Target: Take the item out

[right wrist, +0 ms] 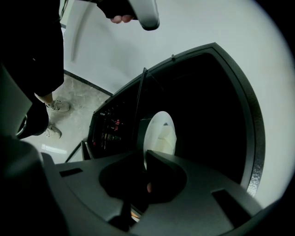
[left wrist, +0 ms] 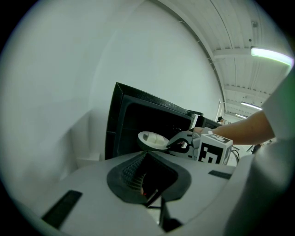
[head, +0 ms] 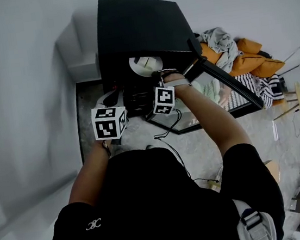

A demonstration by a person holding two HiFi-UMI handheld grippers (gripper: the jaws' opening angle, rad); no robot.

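Note:
A black microwave (head: 138,30) stands with its door (head: 228,87) swung open to the right. A white plate (head: 145,65) carrying a pale piece of food sits at the mouth of the cavity. My right gripper (head: 159,74) is shut on the plate's near rim. In the right gripper view the plate (right wrist: 159,136) stands edge-on between the jaws of the right gripper (right wrist: 144,159). My left gripper (head: 109,101) hangs back to the left of the opening, jaws together and holding nothing. From the left gripper (left wrist: 146,156) view, the plate (left wrist: 152,139) and the right gripper (left wrist: 179,143) show ahead.
A white block (head: 77,49) sits against the wall left of the microwave. Black cables (head: 167,128) trail across the marbled floor. Orange and striped clothes (head: 246,63) are piled to the right. The control panel (right wrist: 108,129) lies left of the cavity.

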